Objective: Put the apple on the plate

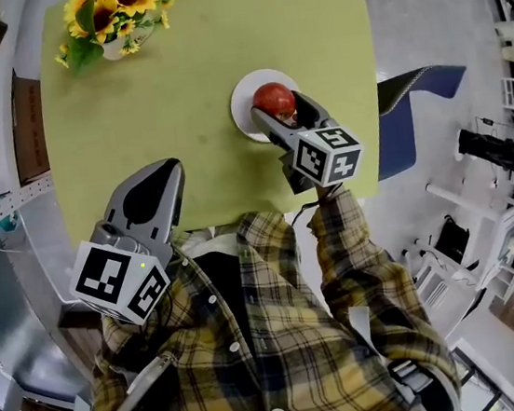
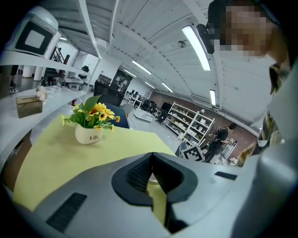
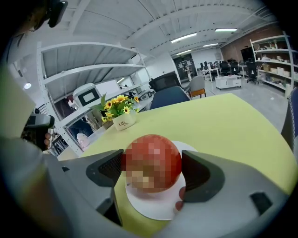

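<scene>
While the right gripper (image 1: 281,117) is clamping the apple (image 3: 152,162) by its sides, the fruit is sitting directly over the white plate (image 3: 156,211) at the far right of the counter (image 1: 176,88). Placement appears nearly complete; whether the apple is resting on the plate or hanging just above it cannot be told. The next move is calling for contact, then opening the jaws without rolling the fruit. The left gripper (image 2: 152,174) is idling at the near left, jaws together, empty. Only the right gripper view is showing the grip; only the head view is giving the layout.
</scene>
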